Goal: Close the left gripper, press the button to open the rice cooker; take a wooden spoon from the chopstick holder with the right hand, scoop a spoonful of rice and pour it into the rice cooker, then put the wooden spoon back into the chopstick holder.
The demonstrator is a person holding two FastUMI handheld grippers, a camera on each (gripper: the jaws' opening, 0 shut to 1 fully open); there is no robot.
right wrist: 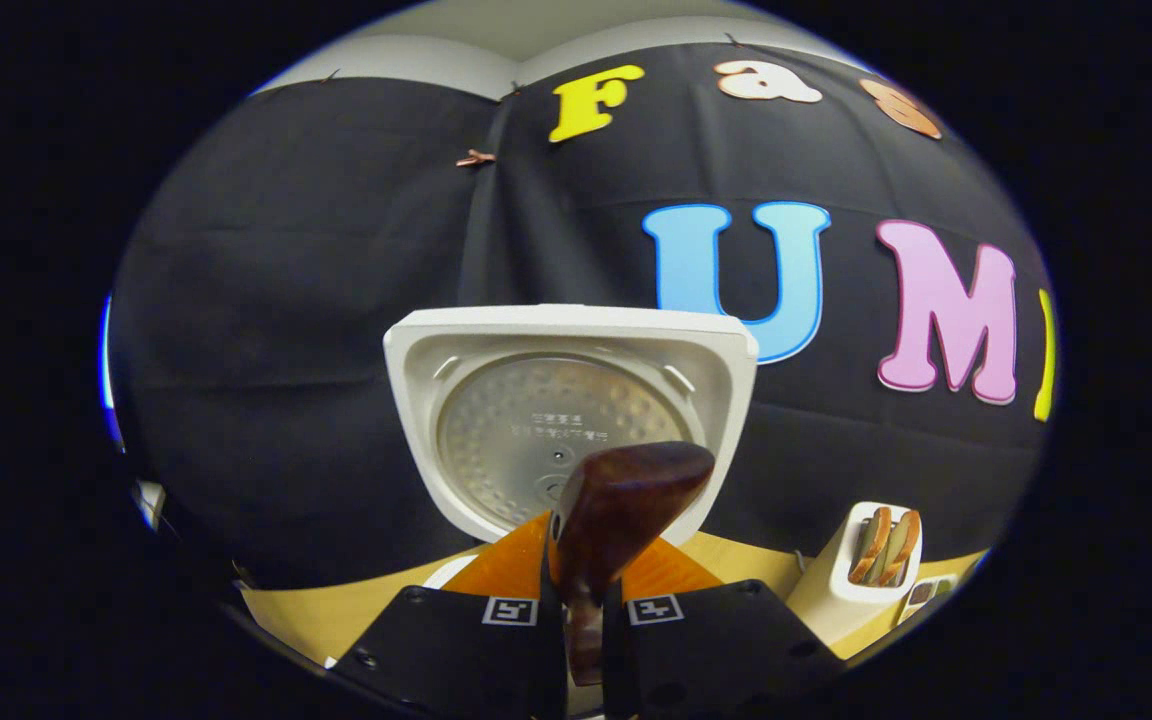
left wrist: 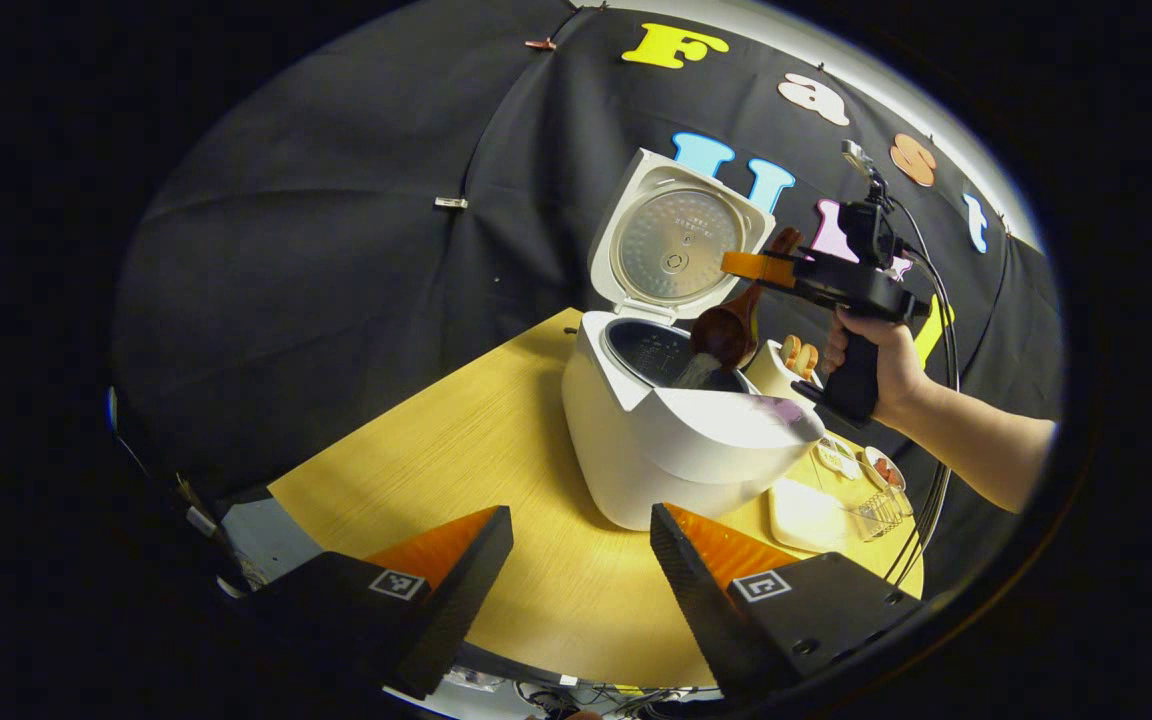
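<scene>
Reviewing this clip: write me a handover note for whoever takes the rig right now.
Left gripper: open, holds nothing, hovers over the yellow wooden table.
Right gripper: shut on the dark brown wooden spoon, tipped over the white rice cooker.
Done: hinged lid up; rice is pouring into the pot.
Left: finish pouring, return the spoon to the white chopstick holder beside the cooker.

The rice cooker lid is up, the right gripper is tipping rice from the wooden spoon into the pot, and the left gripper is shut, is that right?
Not quite: in the left gripper view the left gripper is open, fingers apart. The rest holds: rice cooker lid up, right gripper tipping the wooden spoon over the pot.
</scene>
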